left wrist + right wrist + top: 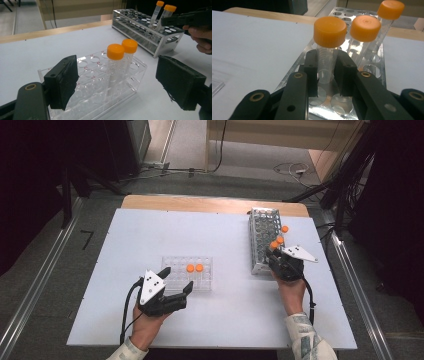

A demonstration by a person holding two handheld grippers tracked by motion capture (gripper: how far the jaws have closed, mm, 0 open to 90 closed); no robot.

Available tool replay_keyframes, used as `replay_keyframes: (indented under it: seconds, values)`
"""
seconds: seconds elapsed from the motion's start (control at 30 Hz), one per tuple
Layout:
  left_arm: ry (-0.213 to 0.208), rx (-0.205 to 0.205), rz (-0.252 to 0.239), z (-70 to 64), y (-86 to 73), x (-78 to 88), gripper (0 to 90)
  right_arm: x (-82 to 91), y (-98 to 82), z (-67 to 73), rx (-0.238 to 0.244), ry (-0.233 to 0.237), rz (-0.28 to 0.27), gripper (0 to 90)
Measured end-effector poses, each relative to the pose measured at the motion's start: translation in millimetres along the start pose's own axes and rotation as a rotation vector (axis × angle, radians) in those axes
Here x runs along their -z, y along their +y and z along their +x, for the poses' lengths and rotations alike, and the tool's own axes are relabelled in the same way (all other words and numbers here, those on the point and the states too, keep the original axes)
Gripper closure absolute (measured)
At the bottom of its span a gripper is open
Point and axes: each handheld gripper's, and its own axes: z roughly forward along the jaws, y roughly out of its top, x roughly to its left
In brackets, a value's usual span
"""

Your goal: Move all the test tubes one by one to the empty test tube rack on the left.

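A clear plastic rack point(172, 265) sits mid-table with two orange-capped tubes point(194, 268) standing in it. My left gripper point(177, 279) is just in front of it, open, its jaws spread wide on either side of the rack's near end point(90, 75) and touching nothing. The two tubes point(115, 52) stand upright between the jaws, farther back. At the right, my right gripper point(274, 254) is shut on a clear orange-capped tube point(329, 31) at the near end of a metal rack point(262, 227). The pads press on it just below the cap. Two more capped tubes point(365, 28) stand behind it.
The metal rack point(140, 27) lies lengthwise toward the table's far edge, most of its holes unfilled. A white mat covers the table, with a wooden strip point(210, 202) along the back. Open surface lies between the two racks and to the left.
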Motion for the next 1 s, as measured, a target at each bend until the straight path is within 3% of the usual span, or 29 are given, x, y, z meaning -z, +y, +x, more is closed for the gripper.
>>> replay_keyframes:
  seconds: [0.3, 0.6, 1.0]
  values:
    - [-0.001, -0.001, -0.003, 0.4, 0.4, 0.2, 18.2, 13.3, 11.0, 2.2, 0.017, -0.003, -0.046, 71.2]
    - [-0.002, 0.000, -0.007, 0.2, 0.8, 0.9, 18.1, 37.8, 26.6, 5.8, 0.026, 0.002, -0.123, 71.5]
    - [-0.005, -0.001, -0.016, -0.3, 1.6, 2.0, 18.1, 60.8, 26.9, 21.9, 0.053, 0.089, -0.134, 71.6]
